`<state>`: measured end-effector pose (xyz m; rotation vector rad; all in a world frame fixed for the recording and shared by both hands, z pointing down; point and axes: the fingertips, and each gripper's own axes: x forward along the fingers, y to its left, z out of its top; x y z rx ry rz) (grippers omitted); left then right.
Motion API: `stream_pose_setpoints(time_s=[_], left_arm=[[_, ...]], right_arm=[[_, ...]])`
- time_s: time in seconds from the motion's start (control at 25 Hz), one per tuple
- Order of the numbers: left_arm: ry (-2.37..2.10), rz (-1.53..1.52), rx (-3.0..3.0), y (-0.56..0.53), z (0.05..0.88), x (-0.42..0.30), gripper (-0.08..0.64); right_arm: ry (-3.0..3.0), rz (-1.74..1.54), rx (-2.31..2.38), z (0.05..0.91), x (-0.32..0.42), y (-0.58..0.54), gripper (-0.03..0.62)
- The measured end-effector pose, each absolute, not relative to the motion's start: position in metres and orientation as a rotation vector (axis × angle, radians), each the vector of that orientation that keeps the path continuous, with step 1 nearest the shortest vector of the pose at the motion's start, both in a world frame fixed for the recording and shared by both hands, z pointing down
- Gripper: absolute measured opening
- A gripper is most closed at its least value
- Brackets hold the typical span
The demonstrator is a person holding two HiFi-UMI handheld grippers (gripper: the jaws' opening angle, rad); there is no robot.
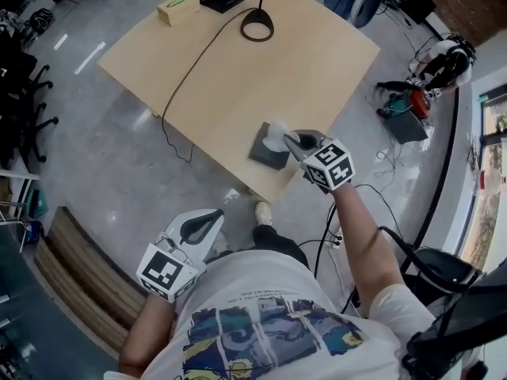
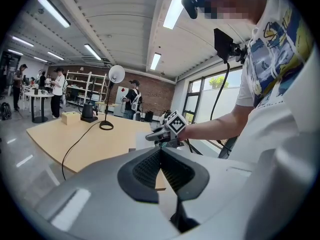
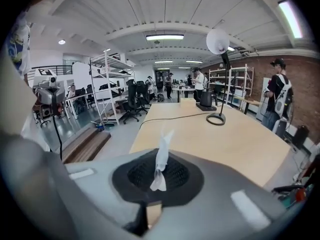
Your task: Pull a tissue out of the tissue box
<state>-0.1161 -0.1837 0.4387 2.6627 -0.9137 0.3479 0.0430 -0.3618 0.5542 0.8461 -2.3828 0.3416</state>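
Observation:
A dark grey tissue box (image 1: 267,153) sits near the front edge of the light wooden table (image 1: 317,62). A white tissue (image 1: 276,136) stands up out of its top. My right gripper (image 1: 288,139) is just above the box and shut on that tissue. In the right gripper view the tissue (image 3: 161,159) shows as a thin white strip pinched between the dark pads (image 3: 177,176), and the box is hidden under the gripper. My left gripper (image 1: 212,216) hangs off the table by my torso, shut and holding nothing; its pads (image 2: 175,171) meet.
A desk lamp with a ring base (image 1: 257,26) stands at the table's far side, its black cable (image 1: 190,74) running off the left edge. A small yellowish box (image 1: 176,8) lies at the far corner. Wooden steps (image 1: 71,267) and office chairs (image 1: 24,93) are on the left.

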Motion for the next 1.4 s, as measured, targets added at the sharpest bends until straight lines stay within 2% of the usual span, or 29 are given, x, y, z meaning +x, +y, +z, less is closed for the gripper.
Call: stream_pose_setpoints(time_s=[0.56, 1.4], left_arm=[[-0.830, 0.322, 2.717, -0.171, 0.430, -0.130, 0.006], [-0.727, 0.320, 2.801, -0.144, 0.422, -0.136, 0.006]], right_arm=[[-2.391, 0.204, 0.952, 0.489, 0.030, -0.339, 0.003], [-2.448, 0.109, 1.083, 0.423, -0.003, -0.240, 0.003]])
